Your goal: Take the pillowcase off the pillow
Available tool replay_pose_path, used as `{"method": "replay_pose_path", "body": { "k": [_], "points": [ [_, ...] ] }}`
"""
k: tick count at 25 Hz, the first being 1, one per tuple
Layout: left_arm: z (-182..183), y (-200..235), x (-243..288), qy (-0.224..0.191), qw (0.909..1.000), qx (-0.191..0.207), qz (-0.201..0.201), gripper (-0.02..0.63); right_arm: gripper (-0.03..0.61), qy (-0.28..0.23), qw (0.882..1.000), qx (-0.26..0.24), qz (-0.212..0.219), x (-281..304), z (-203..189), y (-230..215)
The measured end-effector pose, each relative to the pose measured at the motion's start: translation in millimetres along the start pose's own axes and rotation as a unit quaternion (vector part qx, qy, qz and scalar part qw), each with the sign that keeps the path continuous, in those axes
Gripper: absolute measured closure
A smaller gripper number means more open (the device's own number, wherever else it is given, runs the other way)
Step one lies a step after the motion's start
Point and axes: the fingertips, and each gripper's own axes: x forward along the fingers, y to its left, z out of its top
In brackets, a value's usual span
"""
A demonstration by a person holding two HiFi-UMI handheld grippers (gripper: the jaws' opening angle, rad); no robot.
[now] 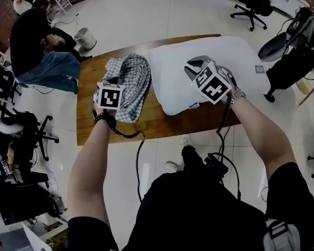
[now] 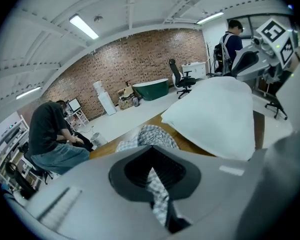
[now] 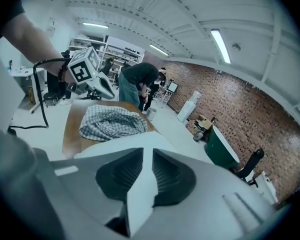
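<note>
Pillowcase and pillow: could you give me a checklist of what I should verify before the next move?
1. Pillowcase off the pillow: ok, they lie side by side on the table.
2. Left claw shut on the pillowcase: ok.
3. Right claw shut on the pillow's white cloth: ok.
4. Pillowcase wholly on the table: ok.
5. Pillowcase turned right side out: cannot tell.

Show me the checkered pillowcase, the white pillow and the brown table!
checkered pillowcase [image 1: 132, 80], head view, middle of the crumpled cloth.
white pillow [image 1: 172, 72], head view, its left half.
brown table [image 1: 86, 127], head view, bare wood near the left corner.
</note>
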Motion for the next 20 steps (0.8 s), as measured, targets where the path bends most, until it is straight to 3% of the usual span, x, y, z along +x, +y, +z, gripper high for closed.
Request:
{"method": "replay_pose_path", "body": {
  "k": [3,8,14,20],
  "points": [
    [10,-20,-12,-0.008,0.9999,0.007,-0.011,0.609,0.540,-0.021,1.000,0.010,-0.008,-8,10,5],
    [35,-72,-33,-0.073,0.9965,0.026,-0.033,0.609,0.577,-0.064,0.997,0.026,-0.020,-26,7,26],
    [80,-64,-32,-0.110,0.9911,-0.024,-0.071,0.609,0.577,-0.098,0.994,0.035,-0.020,5,44,10],
    [88,-121,-63,-0.149,0.9855,0.004,-0.081,0.609,0.578,-0.130,0.990,0.054,-0.022,-23,32,32]
  ]
}}
